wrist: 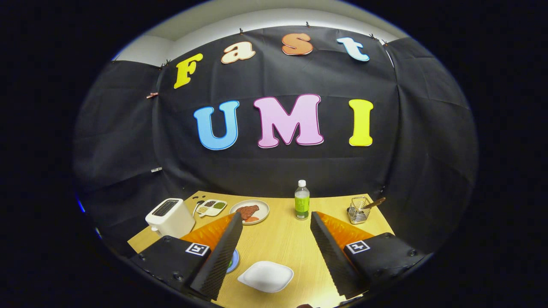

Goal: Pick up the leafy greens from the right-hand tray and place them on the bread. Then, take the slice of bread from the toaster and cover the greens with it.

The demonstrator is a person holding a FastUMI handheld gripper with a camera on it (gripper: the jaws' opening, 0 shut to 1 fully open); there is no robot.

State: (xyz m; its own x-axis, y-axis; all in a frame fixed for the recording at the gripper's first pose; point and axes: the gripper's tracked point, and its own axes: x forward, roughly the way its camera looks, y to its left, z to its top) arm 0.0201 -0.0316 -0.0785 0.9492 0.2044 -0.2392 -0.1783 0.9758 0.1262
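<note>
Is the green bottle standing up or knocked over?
Standing up. The green bottle rests on its base, cap on top, beyond the open gripper.

Green bottle (302,205), wire basket (358,210), meat plate (250,212).

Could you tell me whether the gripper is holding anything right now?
No, the gripper is open, with only bare table and a white dish between its fingers.

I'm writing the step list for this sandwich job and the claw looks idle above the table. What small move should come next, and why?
Probably lower the claw slightly for a better look first. Its fingers stand wide open and hold nothing, the white dish between them looks empty, and I can't spot the greens. The toaster stands beyond the left finger.
</note>
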